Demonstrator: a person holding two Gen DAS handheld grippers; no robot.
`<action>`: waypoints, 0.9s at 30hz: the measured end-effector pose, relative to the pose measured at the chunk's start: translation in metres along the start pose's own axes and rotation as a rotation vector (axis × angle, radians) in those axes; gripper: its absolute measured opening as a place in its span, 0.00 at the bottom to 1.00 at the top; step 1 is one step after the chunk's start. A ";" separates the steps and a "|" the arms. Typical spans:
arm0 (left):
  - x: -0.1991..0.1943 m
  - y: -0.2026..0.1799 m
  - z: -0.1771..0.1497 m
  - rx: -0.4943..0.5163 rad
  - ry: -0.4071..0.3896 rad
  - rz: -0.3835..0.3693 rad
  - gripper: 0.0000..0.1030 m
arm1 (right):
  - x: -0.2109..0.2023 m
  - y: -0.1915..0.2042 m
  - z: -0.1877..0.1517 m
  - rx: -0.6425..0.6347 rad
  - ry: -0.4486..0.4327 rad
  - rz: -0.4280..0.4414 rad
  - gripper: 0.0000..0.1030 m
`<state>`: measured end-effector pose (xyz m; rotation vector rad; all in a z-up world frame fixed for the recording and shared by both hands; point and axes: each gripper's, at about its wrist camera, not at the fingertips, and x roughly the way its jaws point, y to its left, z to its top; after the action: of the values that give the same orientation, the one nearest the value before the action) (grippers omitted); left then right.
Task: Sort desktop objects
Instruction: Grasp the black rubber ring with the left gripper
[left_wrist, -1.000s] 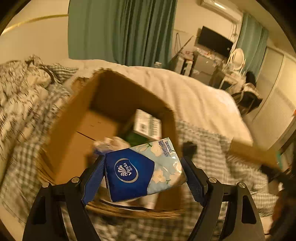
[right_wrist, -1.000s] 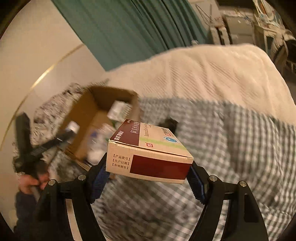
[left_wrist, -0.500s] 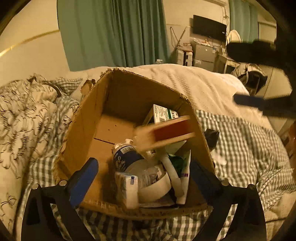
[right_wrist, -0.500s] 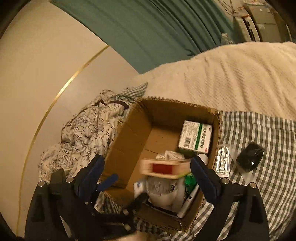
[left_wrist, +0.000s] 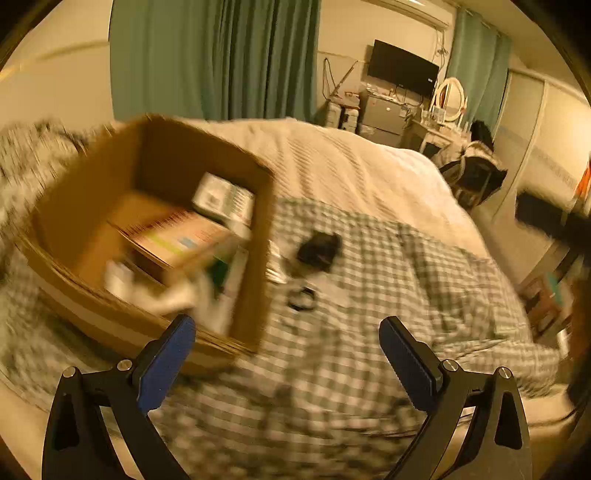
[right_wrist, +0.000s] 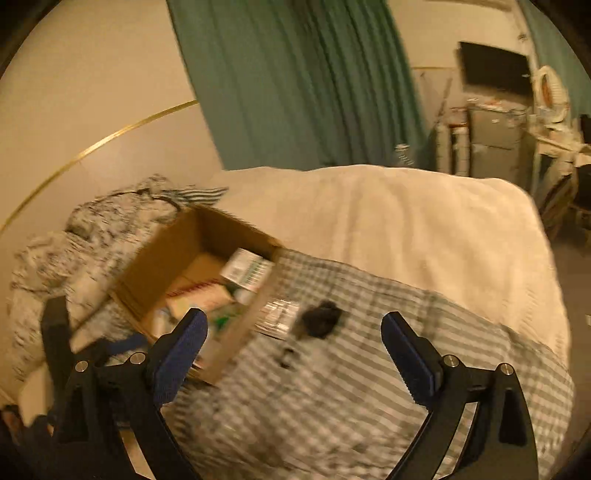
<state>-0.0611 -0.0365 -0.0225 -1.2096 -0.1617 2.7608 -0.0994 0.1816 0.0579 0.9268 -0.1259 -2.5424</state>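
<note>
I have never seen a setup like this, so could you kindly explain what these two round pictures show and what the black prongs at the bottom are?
No robot here: a person holds a two-finger gripper in each hand, with a fisheye camera on each looking along its fingers. One picture is from the left gripper, the other from the right gripper. Both stand open and hold nothing. They look down at a bed with a checked blanket. On it sits an open cardboard box containing a tan carton, a white and green box and other blurred items. Beside the box lie a dark lump, a foil pack and a small dark ring.
</note>
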 end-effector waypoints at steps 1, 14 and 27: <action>0.007 -0.007 -0.005 -0.020 0.021 -0.020 0.99 | -0.002 -0.010 -0.010 0.017 0.010 -0.012 0.93; 0.100 -0.070 -0.012 0.056 0.038 0.028 0.99 | 0.004 -0.062 -0.018 0.043 0.078 0.027 0.95; 0.171 0.002 0.012 -0.020 0.103 -0.050 0.87 | 0.057 -0.101 -0.035 0.038 0.250 -0.005 0.95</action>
<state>-0.1854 -0.0129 -0.1388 -1.3303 -0.2069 2.6538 -0.1528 0.2503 -0.0262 1.2511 -0.0966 -2.4114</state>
